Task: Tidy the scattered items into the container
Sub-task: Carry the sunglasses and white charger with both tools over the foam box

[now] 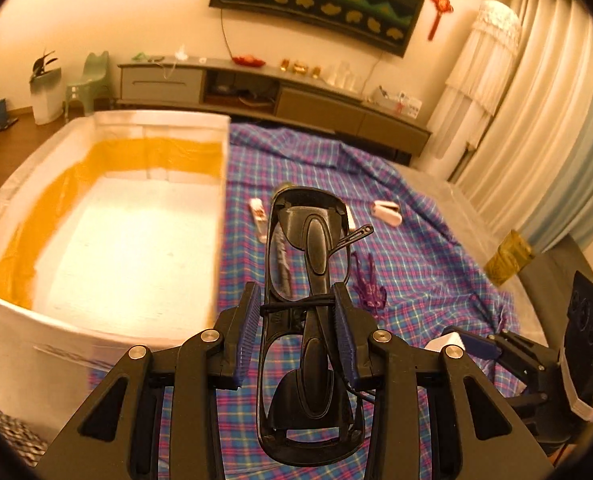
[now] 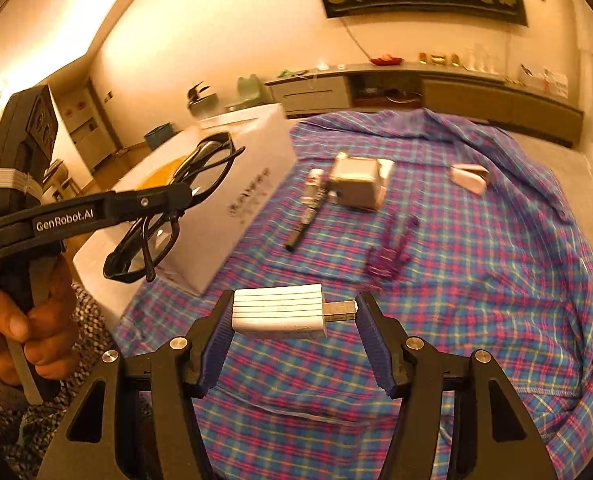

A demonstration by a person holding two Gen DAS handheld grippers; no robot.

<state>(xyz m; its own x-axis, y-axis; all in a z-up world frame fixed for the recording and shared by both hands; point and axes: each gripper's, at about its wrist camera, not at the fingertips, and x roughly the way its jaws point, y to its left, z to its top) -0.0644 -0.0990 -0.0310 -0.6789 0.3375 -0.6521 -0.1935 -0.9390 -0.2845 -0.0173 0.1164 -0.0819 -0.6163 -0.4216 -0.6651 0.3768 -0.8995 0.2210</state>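
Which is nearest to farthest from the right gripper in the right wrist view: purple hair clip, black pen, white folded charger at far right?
From the right gripper, which holds a white plug adapter:
1. Purple hair clip, just ahead, slightly right, on the plaid cloth.
2. Black pen, farther ahead, left of centre, beside the white box.
3. White folded charger, farthest, ahead and right.

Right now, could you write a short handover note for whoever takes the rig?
Left gripper: shut on folded black glasses, beside the white box, not yet over it.
Right gripper: shut on white charger plug, above the plaid cloth.
Box looks empty.
Left on cloth: pen, beige cube, white clip, purple toy.
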